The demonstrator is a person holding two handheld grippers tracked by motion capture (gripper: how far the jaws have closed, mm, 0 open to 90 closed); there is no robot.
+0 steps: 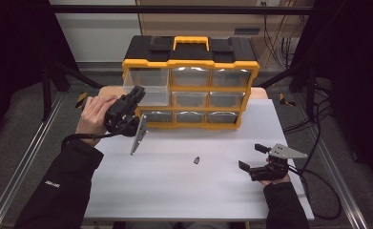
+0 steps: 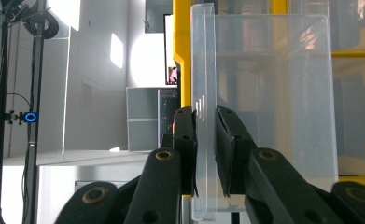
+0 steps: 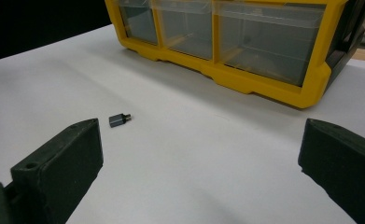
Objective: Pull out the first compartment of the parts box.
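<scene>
On the white table [image 1: 184,191], the left gripper [image 1: 137,93] pinches the front wall of the clear drawer [image 1: 148,86], pulled out of the yellow organizer [image 1: 191,63]. A small grey adapter [image 1: 197,160] lies mid-table. The right gripper [image 1: 252,156] rests with its jaws wide apart. Dark curtains surround the table.

- My left gripper [image 1: 135,93] is raised at the far left of the table, turned onto its side so its grey plate hangs downward.
- Its jaws stand nearly together, the pads [image 2: 188,140] pressing a thin clear wall between them.
- My left hand [image 1: 94,116] wraps the gripper body, the dark-sleeved forearm angling in from the lower left.
- My right gripper [image 1: 251,156] sits low at the near right, pointing left, its jaws spread wide with nothing between them.
- My right hand [image 1: 273,179] holds it from beneath.
</scene>
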